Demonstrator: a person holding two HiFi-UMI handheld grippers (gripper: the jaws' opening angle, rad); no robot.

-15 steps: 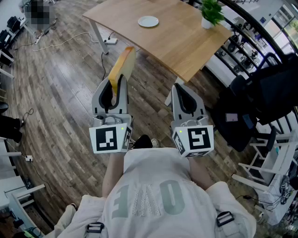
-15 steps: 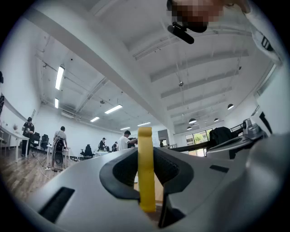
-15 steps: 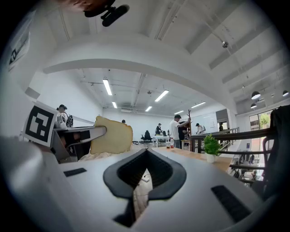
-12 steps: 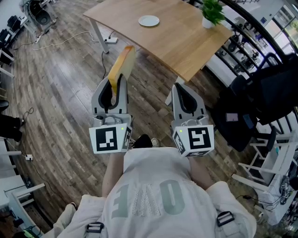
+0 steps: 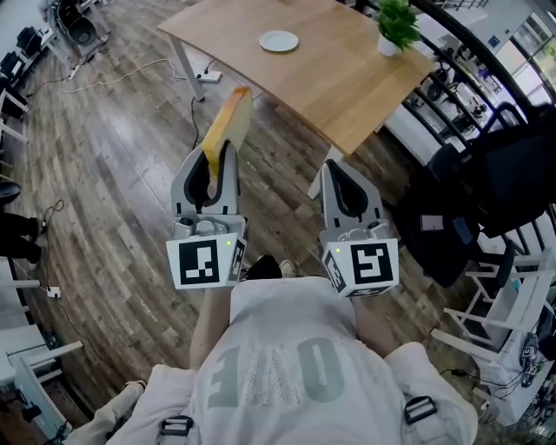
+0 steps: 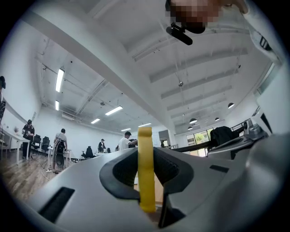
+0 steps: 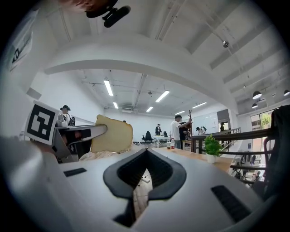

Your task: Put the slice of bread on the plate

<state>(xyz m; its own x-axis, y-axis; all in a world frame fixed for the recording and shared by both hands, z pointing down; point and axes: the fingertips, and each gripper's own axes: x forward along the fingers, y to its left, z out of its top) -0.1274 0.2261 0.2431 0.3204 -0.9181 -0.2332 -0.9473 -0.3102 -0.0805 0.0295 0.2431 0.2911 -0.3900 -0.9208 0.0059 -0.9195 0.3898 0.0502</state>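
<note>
Little has moved since the earlier frames: we log both grippers in the same places before the person's chest, and the head view has drifted only slightly.

Left gripper (image 5: 211, 165): jaws clamped on the slice of bread (image 5: 228, 117). In the left gripper view the slice stands on edge between the 2 pads, which press on both of its flat faces. It sticks out forward past the fingertips.

Right gripper (image 5: 343, 174): jaws closed together, nothing between them. Its own view shows the tips meeting, with only floor seen through the slot behind them. The 2 grippers are side by side, apart from each other.

Bread position: held in the air above the wooden floor (image 5: 113, 174). Its far end shows just at the near edge of the table (image 5: 347, 87) in the head view.

Plate (image 5: 279, 41): white, flat on the table toward the far side, well apart from the bread. A potted plant (image 5: 395, 22) stands on the table to the right of the plate.
</note>
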